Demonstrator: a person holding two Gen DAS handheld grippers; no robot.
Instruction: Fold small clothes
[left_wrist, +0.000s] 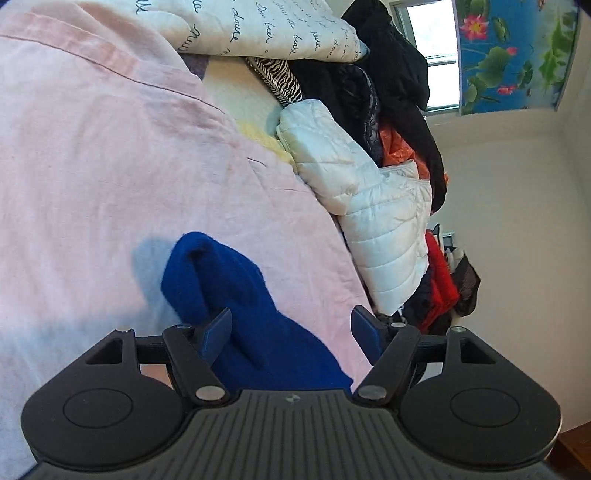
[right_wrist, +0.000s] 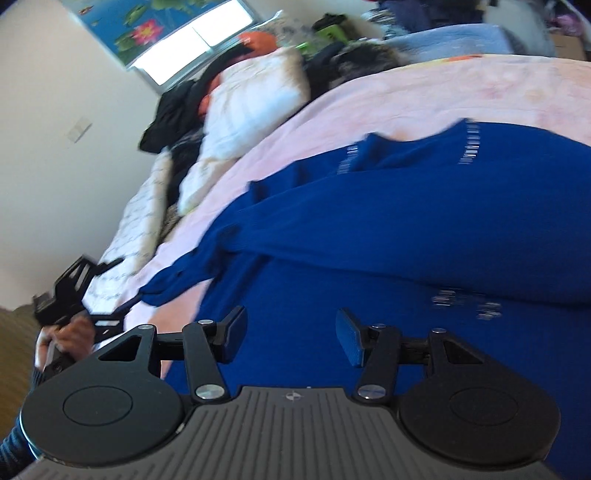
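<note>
The blue sweater (right_wrist: 388, 240) is lying spread on the pink bed sheet (left_wrist: 110, 166), and this sweater is the landmark here. The folding is looking only at its beginning: the body is mostly flat, and one sleeve (left_wrist: 221, 295) is stretching out to the side, away from the body, not yet laid over it.

The left gripper (left_wrist: 291, 332) is sitting at the end of this sleeve with its jaws apart; the cloth is lying between them but they are not pinching it. The right gripper (right_wrist: 291, 334) is hovering over the body of the sweater, jaws also apart and holding nothing. Beyond the sweater a white jacket (left_wrist: 362, 206) is lying in a pile of clothes.

I judge that nearly all folds are remaining.
</note>
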